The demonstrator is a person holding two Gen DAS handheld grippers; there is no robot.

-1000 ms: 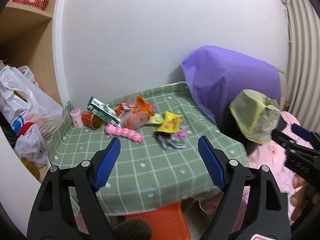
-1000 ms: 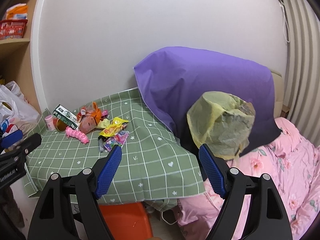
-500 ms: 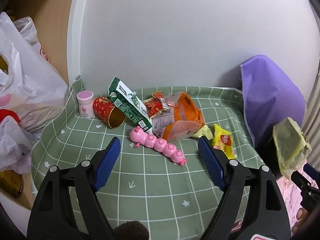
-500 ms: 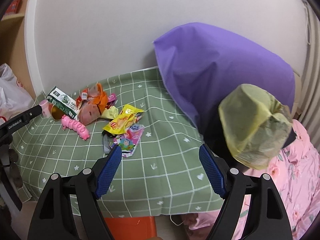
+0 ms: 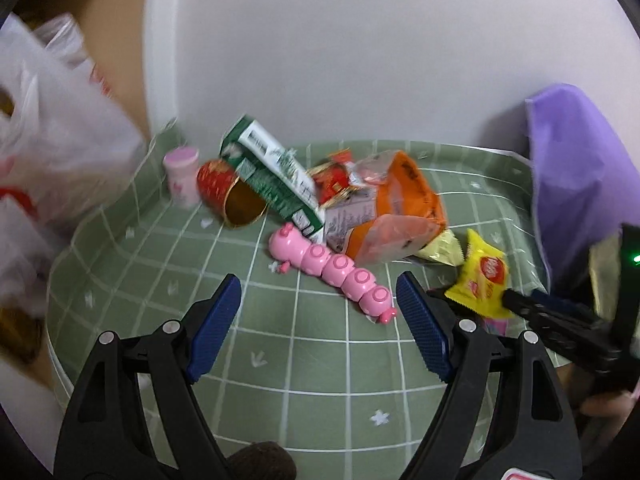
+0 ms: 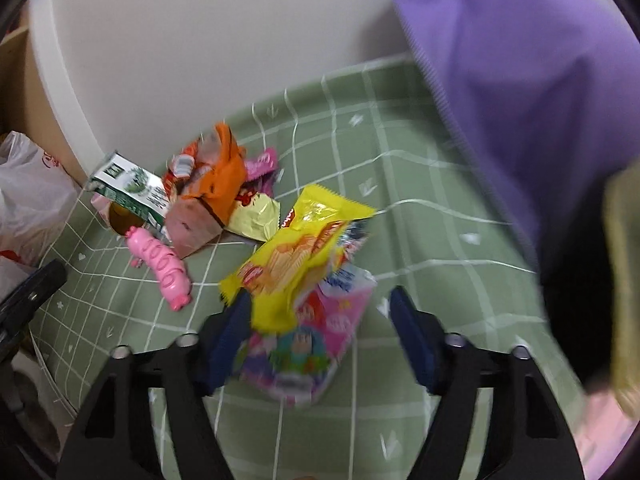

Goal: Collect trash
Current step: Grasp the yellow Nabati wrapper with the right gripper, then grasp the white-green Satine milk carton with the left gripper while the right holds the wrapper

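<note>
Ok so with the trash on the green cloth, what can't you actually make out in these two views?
- Pink cartoon packet, right wrist view: print smeared by motion blur, and the yellow wrapper covers its top.
- Right hand-held gripper: jaws just closing around the packets; whether the pads press yet is lost in blur.
- Red cup, left wrist view: partly behind the green carton.
- White plastic bags, left wrist view: blurred, cut by the edge.

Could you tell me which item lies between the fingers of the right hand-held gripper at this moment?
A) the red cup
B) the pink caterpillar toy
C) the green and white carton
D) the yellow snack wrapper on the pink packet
D: in the right wrist view the yellow snack wrapper, lying on the pink packet, sits between the open fingers of the right hand-held gripper; the caterpillar toy lies off to the left.
</note>
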